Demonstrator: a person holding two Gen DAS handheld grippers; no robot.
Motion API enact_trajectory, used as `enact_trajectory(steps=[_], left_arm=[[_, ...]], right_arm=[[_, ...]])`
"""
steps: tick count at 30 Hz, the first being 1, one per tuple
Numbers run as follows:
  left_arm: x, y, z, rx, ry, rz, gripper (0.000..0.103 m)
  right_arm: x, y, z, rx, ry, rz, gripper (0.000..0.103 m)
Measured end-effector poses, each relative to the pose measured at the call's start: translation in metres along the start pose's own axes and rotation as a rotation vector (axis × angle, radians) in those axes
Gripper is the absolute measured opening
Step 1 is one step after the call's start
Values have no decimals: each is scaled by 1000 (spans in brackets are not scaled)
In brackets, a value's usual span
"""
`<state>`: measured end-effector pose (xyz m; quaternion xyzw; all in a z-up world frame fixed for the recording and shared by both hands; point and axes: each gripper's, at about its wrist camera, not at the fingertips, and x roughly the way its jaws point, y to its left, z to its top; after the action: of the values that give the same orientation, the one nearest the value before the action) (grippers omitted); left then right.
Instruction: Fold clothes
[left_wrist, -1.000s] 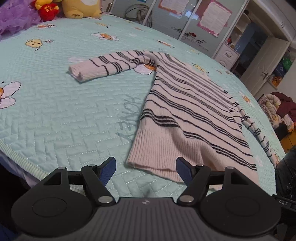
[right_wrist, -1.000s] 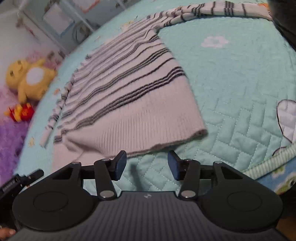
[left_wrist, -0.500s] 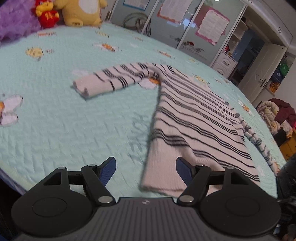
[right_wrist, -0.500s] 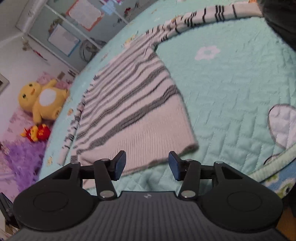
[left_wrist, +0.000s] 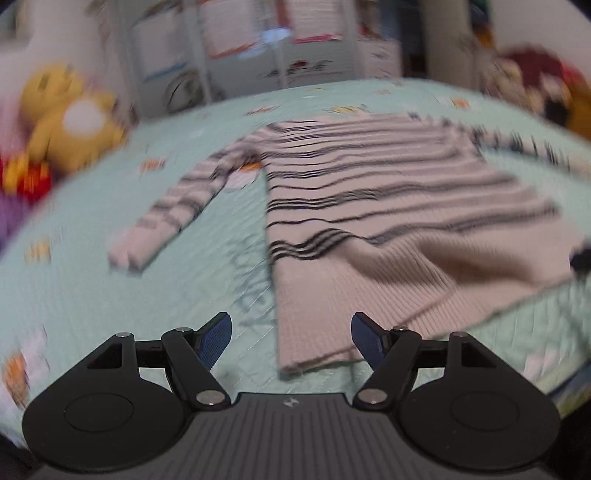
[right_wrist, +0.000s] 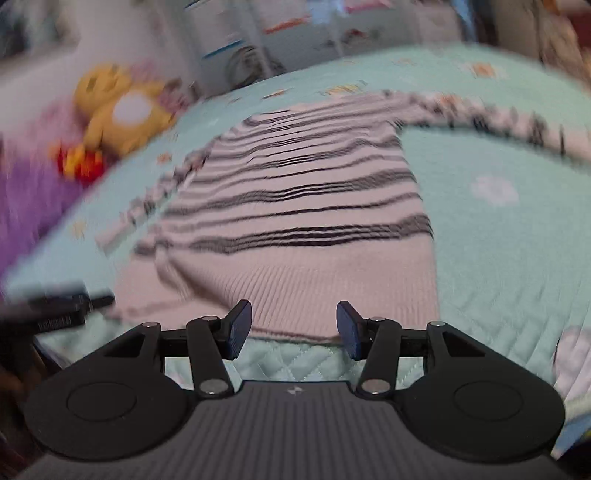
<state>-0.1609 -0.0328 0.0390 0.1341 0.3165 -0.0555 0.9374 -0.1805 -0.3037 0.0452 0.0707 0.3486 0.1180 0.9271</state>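
Both black grippers, left (left_wrist: 291, 334) and right (right_wrist: 293, 328), hovered open and empty over the pink black-striped knit sweater's (left_wrist: 388, 206) hem.

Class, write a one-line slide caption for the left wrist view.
Open left gripper above the hem of a striped sweater spread on a quilted bed.

Setting: home bedroom, likely a child's. Evidence: bed (left_wrist: 92, 295) covered by a mint-green quilted spread printed with small cartoon figures and flowers; yellow plush toy (left_wrist: 70, 118) at 10 o'clock on the bed's far edge, a smaller red-and-yellow plush toy (left_wrist: 22, 173) just beside it; purple fluffy item (right_wrist: 26, 206) at 9 o'clock; pale wardrobe doors (left_wrist: 258, 44) at 12 o'clock bearing posted sheets; heap of clothes (left_wrist: 532, 88) at 2 o'clock, blurred.
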Motion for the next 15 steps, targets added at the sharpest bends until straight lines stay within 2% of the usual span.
enact_trajectory(steps=[4, 8, 15], left_arm=[[-1, -33, 0, 149, -36, -34, 77], [10, -56, -3, 260, -34, 17, 78], [16, -60, 1, 264, -46, 49, 79]], right_arm=[[5, 30, -7, -212, -27, -90, 52], [7, 39, -14, -338, -43, -169, 52], [9, 41, -20, -409, -57, -228, 53]])
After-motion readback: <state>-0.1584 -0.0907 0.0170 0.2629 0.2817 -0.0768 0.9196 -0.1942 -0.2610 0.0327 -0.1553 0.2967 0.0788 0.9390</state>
